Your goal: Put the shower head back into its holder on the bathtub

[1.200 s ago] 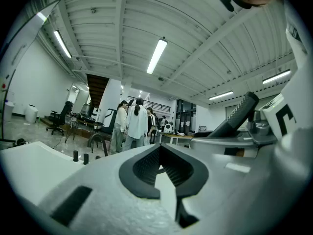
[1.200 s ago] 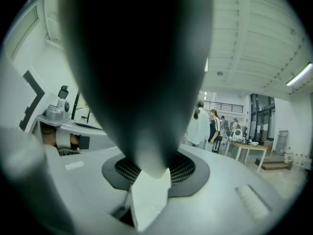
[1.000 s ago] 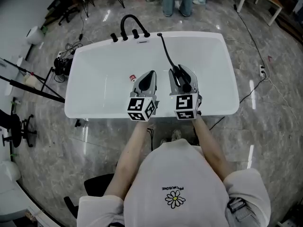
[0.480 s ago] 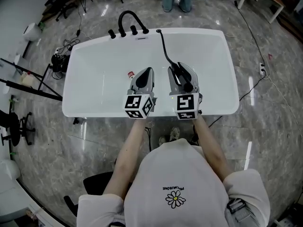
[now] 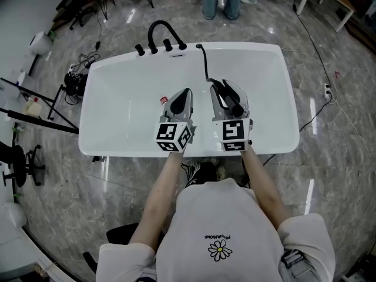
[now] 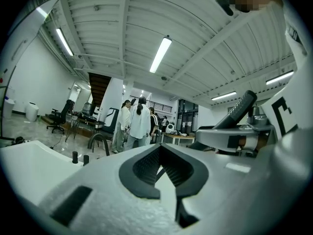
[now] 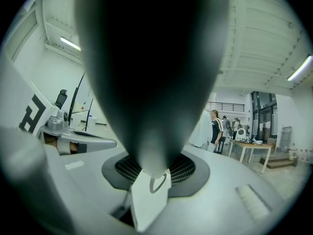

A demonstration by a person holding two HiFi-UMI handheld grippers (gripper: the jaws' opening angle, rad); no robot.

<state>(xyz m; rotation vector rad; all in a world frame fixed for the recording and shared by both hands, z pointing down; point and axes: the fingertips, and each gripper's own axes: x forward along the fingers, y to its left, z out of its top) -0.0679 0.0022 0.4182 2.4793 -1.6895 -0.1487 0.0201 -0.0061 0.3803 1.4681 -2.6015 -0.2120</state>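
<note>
White bathtub [image 5: 117, 104] filled the middle of the head view. A black faucet [image 5: 162, 27] and its knobs sat on the far rim, left of centre.

The left gripper [image 5: 183, 93] hung level over the basin with its jaws pressed together on nothing. Its own view showed only the pads meeting.

The right gripper [image 5: 223, 90] was just beside it, with its jaws held apart and clamped on the black shower head [image 5: 233, 103]. The head lay along the jaws over the middle of the tub, and its dark body blocked most of the right gripper view.

The hose [image 5: 205, 63] ran from the head up to the far rim, just right of the faucet.

Status: the head was in hand but not docked. The holder couldn't be made out; it was probably on that far rim near the hose end. Left to do: bring the head to the rim, seat it, release.
</note>
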